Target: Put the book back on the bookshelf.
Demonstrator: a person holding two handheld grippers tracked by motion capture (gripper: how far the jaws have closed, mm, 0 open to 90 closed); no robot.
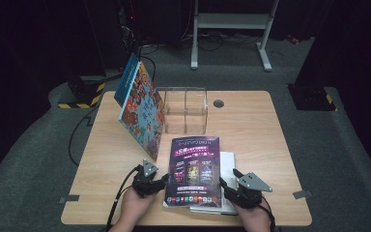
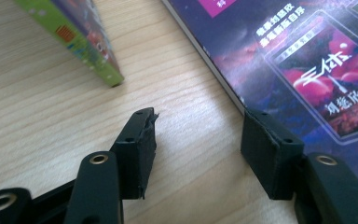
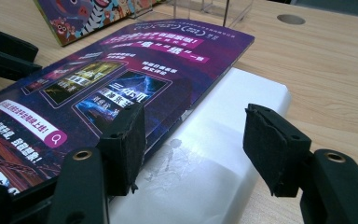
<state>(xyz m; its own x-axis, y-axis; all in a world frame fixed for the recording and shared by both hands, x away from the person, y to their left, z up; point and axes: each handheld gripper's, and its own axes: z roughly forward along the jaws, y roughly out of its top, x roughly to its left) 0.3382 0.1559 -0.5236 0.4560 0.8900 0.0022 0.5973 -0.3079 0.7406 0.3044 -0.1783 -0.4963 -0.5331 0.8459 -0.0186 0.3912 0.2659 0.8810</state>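
A purple magazine lies flat near the front of the wooden table, on top of a white book that sticks out to its right. My left gripper rests at the magazine's left edge. In the left gripper view it is open over bare wood, with its right jaw at the edge of the magazine. My right gripper is at the right side. In the right gripper view it is open above the white book, its left jaw over the edge of the magazine.
A colourful picture book leans tilted against a clear acrylic stand at the back left of the table. A round cable hole sits behind the stand. A metal frame stands on the floor beyond.
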